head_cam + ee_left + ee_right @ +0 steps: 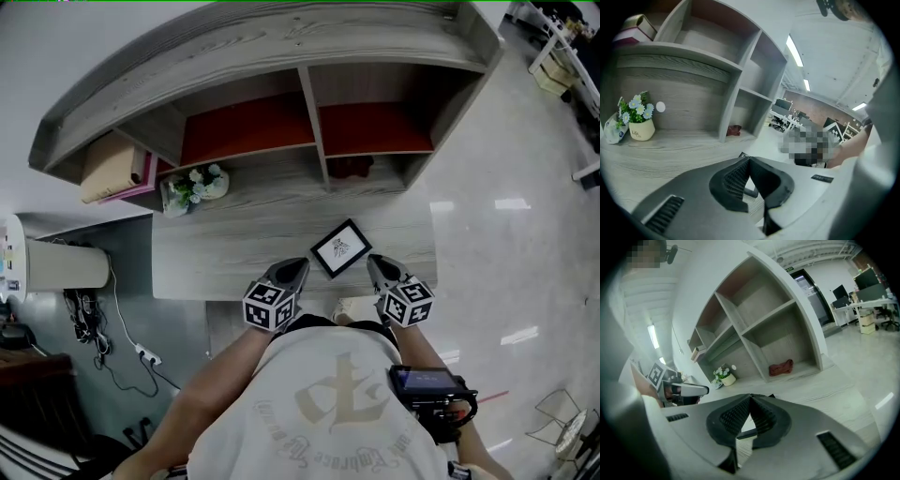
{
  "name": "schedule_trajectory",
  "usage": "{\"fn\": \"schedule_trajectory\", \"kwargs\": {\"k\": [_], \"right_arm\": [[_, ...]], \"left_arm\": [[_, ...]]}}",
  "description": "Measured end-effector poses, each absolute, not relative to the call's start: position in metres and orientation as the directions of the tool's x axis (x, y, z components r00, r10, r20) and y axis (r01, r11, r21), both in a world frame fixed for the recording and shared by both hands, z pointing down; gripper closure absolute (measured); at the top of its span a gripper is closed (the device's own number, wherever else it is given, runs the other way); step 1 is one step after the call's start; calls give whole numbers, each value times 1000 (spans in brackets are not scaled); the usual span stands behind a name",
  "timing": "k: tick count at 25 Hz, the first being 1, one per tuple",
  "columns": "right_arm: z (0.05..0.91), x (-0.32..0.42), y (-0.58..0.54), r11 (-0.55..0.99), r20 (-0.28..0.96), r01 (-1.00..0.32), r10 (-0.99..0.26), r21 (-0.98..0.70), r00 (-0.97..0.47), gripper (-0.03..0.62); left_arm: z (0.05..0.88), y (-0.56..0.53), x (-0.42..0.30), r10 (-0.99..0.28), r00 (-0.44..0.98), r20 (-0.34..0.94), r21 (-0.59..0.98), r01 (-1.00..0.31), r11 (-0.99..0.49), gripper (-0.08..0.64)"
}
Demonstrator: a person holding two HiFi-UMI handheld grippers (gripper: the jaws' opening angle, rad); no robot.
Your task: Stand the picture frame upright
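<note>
A black-framed picture frame (340,248) with a white print lies flat on the grey wooden desk (206,258), turned diamond-wise near the front edge. My left gripper (298,268) hovers just left of it, jaws shut and empty. My right gripper (374,263) is just right of it, also shut with nothing held. A corner of the frame (750,191) shows below the closed tips of the left gripper (749,159). In the right gripper view, the frame's edge (746,432) peeks under the right gripper (750,397); the left gripper (689,390) shows at the left.
A shelf unit (309,112) rises at the desk's back. A small potted flower (195,185) stands at the left, a dark red object (349,167) sits in a lower cubby, and a box (111,167) rests at the far left. Cables (94,323) trail on the floor.
</note>
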State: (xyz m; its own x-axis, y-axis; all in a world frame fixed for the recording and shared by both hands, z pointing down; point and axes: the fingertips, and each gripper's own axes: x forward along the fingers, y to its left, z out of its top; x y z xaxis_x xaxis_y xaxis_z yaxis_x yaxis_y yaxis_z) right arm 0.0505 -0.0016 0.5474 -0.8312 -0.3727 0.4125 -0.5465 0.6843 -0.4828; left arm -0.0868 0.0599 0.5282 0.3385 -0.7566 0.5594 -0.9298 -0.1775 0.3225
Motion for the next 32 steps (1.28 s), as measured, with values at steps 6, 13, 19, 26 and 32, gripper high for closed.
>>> {"fn": "schedule_trajectory", "kwargs": {"k": [6,13,19,26,32], "right_arm": [[560,49,-13,676,446,-559,-361,-479,-819,588],[574,48,-8,636,477,-585,-360,-503,-802,588],[588,48,-2,561,517,-647,-398,-516,-758,587],[611,51,11,431,575,-715,-425,-551,-699,586],[631,47,17,341,631,-754,-413,-562,-657,577]], "left_arm": [[536,44,-80,-726,353,590,312,-929,-198,548],[552,35,-83,-686,376,623,302,-924,-233,548],[564,28,-83,-632,438,640,320,-899,-299,546],[583,21,-84,-563,489,666,330,-870,-366,526],[601,16,-82,-497,511,701,327,-850,-414,492]]}}
